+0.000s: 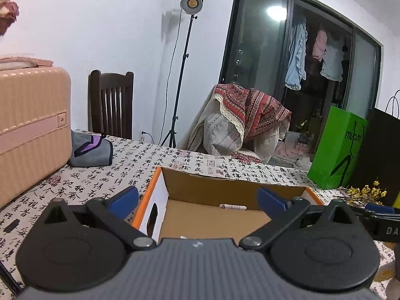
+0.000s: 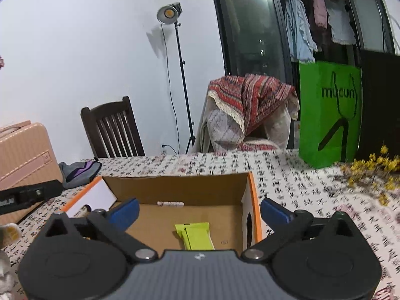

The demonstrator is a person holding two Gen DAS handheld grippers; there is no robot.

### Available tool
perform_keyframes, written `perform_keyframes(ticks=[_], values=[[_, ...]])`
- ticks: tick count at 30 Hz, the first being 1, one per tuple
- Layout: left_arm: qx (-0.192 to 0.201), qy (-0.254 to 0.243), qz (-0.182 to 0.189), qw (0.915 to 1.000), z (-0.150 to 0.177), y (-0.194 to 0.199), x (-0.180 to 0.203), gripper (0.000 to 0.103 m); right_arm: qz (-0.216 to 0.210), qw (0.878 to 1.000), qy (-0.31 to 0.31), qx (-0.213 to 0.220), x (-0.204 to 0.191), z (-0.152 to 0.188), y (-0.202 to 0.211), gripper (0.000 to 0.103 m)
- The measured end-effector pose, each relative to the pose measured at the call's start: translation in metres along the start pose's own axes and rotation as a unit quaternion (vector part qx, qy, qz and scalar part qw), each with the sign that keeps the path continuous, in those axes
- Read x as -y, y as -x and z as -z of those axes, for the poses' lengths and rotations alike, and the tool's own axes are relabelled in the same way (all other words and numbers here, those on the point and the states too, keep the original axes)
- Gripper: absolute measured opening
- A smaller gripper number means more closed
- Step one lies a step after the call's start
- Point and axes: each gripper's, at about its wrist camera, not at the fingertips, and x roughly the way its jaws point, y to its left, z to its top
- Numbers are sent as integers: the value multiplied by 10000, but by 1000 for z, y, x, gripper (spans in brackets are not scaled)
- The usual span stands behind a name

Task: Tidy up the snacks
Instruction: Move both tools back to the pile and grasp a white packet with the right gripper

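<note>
An open cardboard box (image 1: 175,182) with orange rims stands on the calligraphy-print tablecloth; it also shows in the right wrist view (image 2: 175,187). A lime-green snack packet (image 2: 196,236) lies on the box floor, and a small pink-white wrapped stick (image 2: 170,203) lies by the far wall, also seen in the left wrist view (image 1: 233,206). My left gripper (image 1: 197,200) is open and empty, above the box's near side. My right gripper (image 2: 198,211) is open and empty, above the green packet. The right gripper's tip shows at the left view's right edge (image 1: 380,210).
A pink suitcase (image 1: 30,130) and a grey-purple pouch (image 1: 91,150) stand at the left. A green paper bag (image 2: 330,112), a black bag (image 2: 380,105) and yellow flowers (image 2: 375,172) are at the right. A chair (image 2: 112,130), a lamp stand and a draped armchair are behind the table.
</note>
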Motion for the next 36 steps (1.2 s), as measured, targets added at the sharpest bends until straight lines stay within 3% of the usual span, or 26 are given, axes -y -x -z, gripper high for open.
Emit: perform_keyframes(ticks=[12,24,36], values=[[-60,-127,134,9998,7,61,0,103,-93,9993,346,131,-17,10,73,103],[-144,-348,313,9988,59,125,-13,103,-195,9990,304,-270,-13,78,132,103],[-418,-228,285,9985,112,154,-41,103,10,9978,152,-641,1,136,165,103]])
